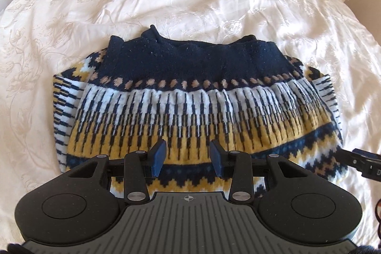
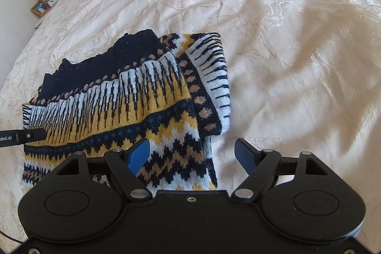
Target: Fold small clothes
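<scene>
Sweater [image 1: 190, 111] lies on bed [image 1: 214, 4], sleeves already tucked in, navy collar end far, hem end near. Left gripper [image 1: 188, 158] hovers over hem mid, jaws part open, holding nothing. Right gripper [image 2: 193, 156] at the near right corner, jaws wide, empty; one finger over the knit, the other over bedding. Looks like pre-grasp for the hem-to-collar fold. Next: both drop, pinch all layers at hem, lift evenly, carry fwd to collar. Risk: grabbing top layer only.
</scene>
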{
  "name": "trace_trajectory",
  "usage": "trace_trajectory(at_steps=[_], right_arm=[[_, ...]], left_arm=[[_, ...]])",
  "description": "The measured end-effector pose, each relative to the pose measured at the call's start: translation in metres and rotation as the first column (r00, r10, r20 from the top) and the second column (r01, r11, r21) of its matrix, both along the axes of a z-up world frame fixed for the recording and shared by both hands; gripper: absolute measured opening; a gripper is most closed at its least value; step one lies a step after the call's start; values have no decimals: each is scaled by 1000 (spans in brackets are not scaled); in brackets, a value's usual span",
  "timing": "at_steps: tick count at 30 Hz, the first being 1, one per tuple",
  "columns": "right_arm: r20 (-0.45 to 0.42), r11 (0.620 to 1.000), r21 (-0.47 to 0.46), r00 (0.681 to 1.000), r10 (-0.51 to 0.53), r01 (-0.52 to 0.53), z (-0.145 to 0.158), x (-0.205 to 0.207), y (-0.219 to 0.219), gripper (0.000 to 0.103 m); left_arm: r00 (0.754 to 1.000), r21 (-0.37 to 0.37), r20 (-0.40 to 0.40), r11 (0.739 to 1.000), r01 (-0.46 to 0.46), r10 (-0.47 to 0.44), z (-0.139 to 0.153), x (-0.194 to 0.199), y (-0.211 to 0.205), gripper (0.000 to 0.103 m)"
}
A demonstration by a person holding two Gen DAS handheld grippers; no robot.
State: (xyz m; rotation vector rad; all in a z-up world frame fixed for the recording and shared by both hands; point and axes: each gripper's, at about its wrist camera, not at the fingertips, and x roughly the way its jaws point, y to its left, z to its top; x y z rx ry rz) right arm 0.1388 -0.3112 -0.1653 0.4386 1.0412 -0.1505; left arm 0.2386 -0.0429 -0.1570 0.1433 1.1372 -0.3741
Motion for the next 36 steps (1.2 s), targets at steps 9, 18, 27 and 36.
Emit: trace_trajectory(at_steps=[9, 18, 27, 36], right_arm=[[8, 1000, 30, 1000, 2, -3, -8, 10, -16, 86], [-27, 987, 157, 999, 32, -27, -35, 27, -39, 87], [28, 946, 313, 997, 77, -82, -55, 52, -43, 95], [85, 938, 324, 992, 98, -121, -59, 76, -39, 103]], left_arm=[[994, 51, -93, 997, -58, 63, -35, 35, -24, 39], [990, 131, -133, 991, -21, 39, -58, 45, -38, 43], [988, 115, -149, 993, -26, 43, -62, 50, -34, 44], [989, 123, -144, 992, -20, 37, -63, 48, -36, 44]])
